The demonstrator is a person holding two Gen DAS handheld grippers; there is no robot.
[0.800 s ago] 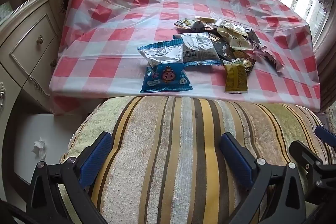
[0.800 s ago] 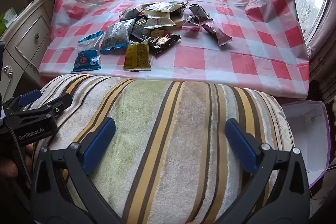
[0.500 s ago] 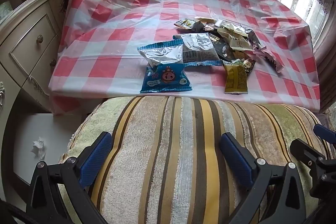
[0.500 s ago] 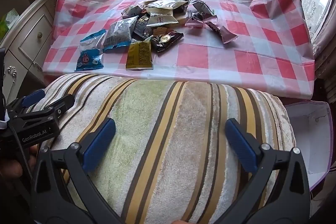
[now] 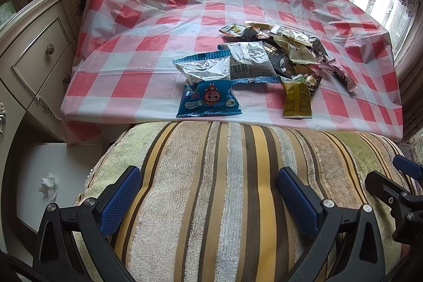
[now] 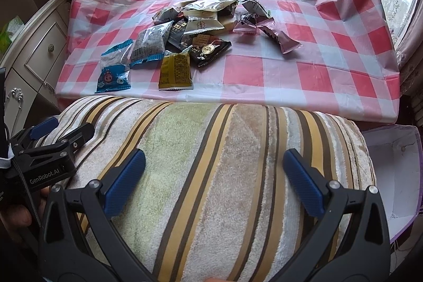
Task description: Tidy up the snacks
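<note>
Bright window, lace curtain; table (image 5: 137,44) under red-and-white checked plastic cloth, cream drawer unit (image 5: 39,57) to its left.

Snacks (image 6: 195,31): loose heap on near half of table, unsorted, packets overlapping. Blue packet (image 5: 207,97) with pink cartoon face nearest the edge, partly under a silver-and-blue packet (image 5: 203,68). Mustard packet (image 5: 296,99) just right of it, flat. Pink wrappers (image 6: 275,36) at heap's right side, slightly apart. No container on the cloth.

Striped towel-covered cushion (image 5: 224,189) between table edge and both tools; probably the near seat.

Open box (image 6: 394,168), white inside, beside cushion on the right, below table level; likely the destination, not certain.

Left gripper (image 5: 208,194): jaws fully spread, nothing between them, held over cushion, angled down toward heap.

Right gripper (image 6: 214,181): same, jaws wide, nothing gripped, over cushion.

Task status: not begun; nearest packets likely first picks.
</note>
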